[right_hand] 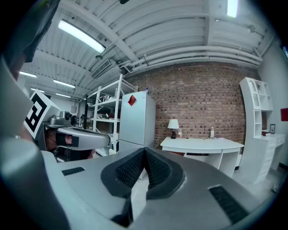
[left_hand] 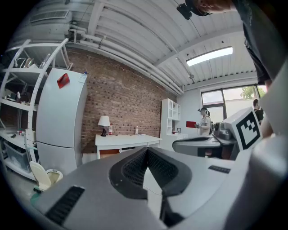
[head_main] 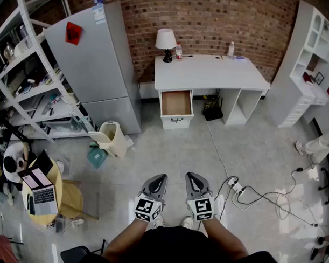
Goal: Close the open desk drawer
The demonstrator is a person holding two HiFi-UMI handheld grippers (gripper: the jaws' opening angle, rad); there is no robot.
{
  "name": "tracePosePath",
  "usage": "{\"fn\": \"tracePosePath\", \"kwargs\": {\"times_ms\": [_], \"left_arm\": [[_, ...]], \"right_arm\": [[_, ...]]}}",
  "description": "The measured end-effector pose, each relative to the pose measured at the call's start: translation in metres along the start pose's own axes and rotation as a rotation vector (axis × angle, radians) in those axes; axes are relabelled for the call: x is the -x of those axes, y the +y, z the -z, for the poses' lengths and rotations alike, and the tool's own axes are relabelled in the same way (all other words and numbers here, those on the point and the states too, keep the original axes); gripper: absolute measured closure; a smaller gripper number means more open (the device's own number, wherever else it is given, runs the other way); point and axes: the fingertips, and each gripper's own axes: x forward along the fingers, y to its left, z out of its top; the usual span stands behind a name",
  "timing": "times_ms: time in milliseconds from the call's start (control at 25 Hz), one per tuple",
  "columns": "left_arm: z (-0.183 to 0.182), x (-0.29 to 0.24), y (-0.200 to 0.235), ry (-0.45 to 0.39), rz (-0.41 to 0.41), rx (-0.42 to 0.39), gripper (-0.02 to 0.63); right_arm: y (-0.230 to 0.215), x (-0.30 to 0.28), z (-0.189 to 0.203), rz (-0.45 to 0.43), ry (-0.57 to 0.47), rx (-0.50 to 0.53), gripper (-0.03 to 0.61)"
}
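Shelving [head_main: 26,69] and a grey fridge [head_main: 96,66] line the left wall, with a cream bin [head_main: 111,138] on the floor beside them, so the way to the far wall lies open down the middle. The left gripper [head_main: 158,179] is held low in front of the person, its jaws pressed together on nothing, probably because there is nothing to reach from here. Straight ahead and well apart from both tools, the drawer [head_main: 176,103] stands pulled out from the left end of the white desk [head_main: 209,70] against the brick wall, its brown bottom bare. The right gripper [head_main: 191,177] sits just beside its twin, also closed and empty; closed tips would suit pushing the drawer front. To the right a power strip [head_main: 235,186] and its cable [head_main: 215,146] trail over the floor, a likely trip hazard on the approach.
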Motion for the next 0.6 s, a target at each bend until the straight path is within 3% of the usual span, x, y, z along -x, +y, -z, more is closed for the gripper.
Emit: {"fn": "tracePosePath", "kwargs": {"times_ms": [600], "left_arm": [[-0.007,-0.009,-0.014,-0.009,-0.108,0.014,0.606]], "right_arm": [[-0.025,0.02,-0.003,-0.031,-0.062,-0.03,0.549]]}}
